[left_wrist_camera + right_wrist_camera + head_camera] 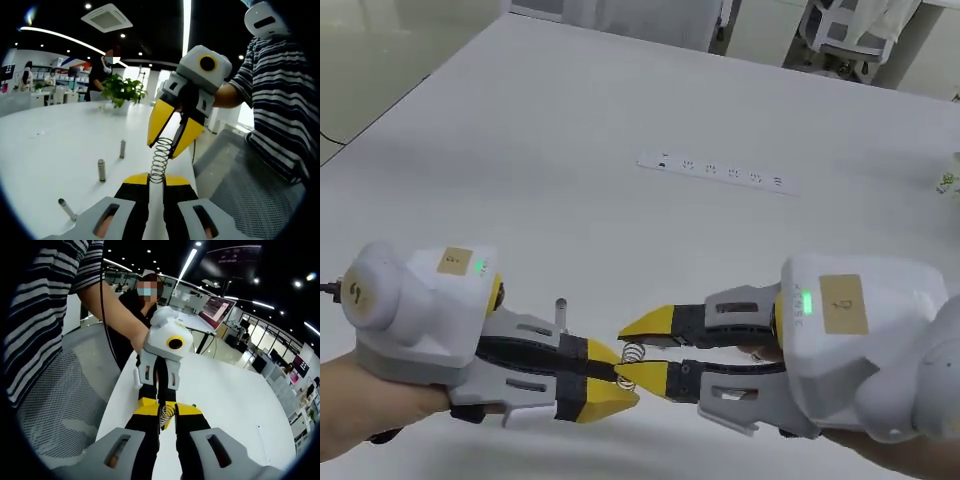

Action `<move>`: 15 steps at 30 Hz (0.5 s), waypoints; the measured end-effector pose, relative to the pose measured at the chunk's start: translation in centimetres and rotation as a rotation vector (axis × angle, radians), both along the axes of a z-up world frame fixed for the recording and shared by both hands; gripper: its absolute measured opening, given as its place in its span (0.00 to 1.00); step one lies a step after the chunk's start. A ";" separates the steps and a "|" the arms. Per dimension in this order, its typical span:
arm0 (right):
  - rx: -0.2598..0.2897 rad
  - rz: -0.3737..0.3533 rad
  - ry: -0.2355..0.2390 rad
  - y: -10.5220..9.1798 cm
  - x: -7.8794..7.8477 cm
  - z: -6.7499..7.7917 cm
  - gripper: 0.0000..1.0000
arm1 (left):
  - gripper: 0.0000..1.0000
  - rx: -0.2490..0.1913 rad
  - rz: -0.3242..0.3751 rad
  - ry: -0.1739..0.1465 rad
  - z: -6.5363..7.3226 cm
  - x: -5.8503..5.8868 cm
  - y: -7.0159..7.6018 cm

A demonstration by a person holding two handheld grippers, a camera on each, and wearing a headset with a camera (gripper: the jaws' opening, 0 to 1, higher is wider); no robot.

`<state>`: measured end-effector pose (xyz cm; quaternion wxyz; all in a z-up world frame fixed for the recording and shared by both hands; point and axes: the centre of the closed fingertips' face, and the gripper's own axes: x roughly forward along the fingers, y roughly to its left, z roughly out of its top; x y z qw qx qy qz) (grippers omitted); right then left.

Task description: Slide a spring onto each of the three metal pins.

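A small metal spring [634, 351] hangs between the two grippers just above the white table [620, 120]. My left gripper [618, 376] is shut on one end of the spring [160, 157]. My right gripper [626, 352] faces it tip to tip, its yellow jaws open on either side of the spring's other end. In the left gripper view the right gripper [163, 149] straddles the spring's top, above my left gripper [156, 176]. Three short metal pins [122, 148] [101, 170] [67, 209] stand bare on the table to the left. One pin [561, 310] shows behind the left gripper. The spring [168, 412] sits between the right gripper [169, 406] tips.
A white power strip [720, 170] lies across the middle of the table. A grey mesh chair [235, 185] stands off the table edge beside the person in a striped shirt. A potted plant [122, 90] sits at the table's far end.
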<state>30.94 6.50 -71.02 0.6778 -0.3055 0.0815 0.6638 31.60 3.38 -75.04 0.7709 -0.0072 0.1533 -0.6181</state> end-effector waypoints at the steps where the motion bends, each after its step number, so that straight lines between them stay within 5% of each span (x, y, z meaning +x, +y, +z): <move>1: 0.003 0.001 0.003 0.1 0.0 0.0 0.08 | 0.01 0.002 -0.001 0.000 0.0 0.0 0.0; 15: 0.016 -0.020 0.022 0.4 0.2 0.2 0.07 | 0.02 0.005 0.019 -0.007 0.1 0.3 0.2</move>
